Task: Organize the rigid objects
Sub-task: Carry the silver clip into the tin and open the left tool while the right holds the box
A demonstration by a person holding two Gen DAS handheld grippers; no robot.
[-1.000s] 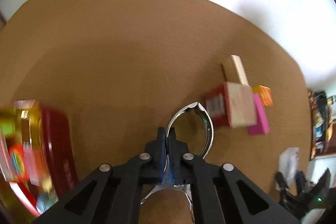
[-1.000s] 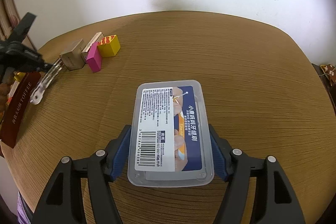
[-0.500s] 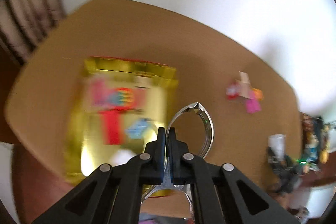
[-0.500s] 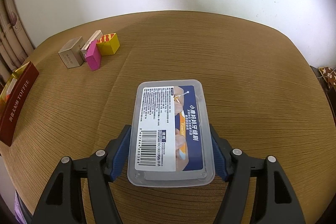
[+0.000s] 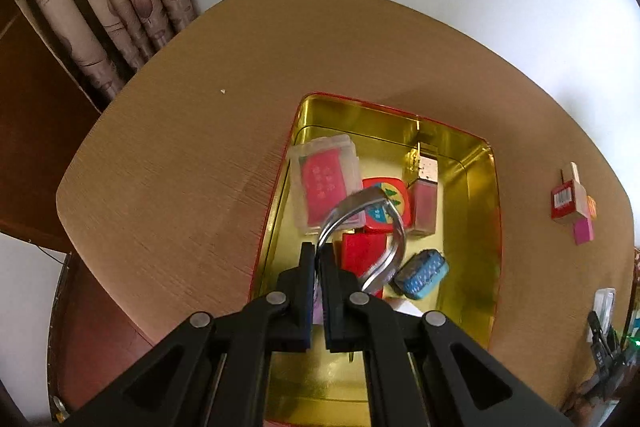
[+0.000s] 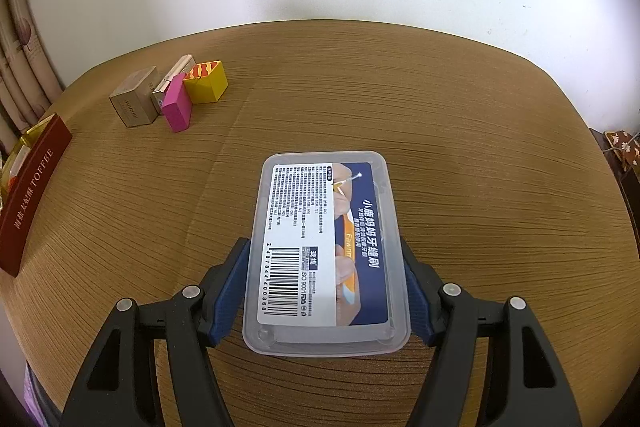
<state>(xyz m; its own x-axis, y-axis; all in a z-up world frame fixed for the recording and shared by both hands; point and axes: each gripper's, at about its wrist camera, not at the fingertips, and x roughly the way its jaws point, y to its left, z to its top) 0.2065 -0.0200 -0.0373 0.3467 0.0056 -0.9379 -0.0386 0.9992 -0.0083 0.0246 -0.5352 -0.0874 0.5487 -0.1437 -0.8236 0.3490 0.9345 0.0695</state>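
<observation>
Tabletop tin (image 5: 476, 187) partly hidden behind left hand-held gripper (image 5: 316, 259) clenching metal clip (image 5: 360, 227).

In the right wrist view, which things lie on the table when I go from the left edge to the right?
Red toffee tin → tan box → pink block → yellow and orange box → clear plastic box, gripped by the right gripper.
</observation>
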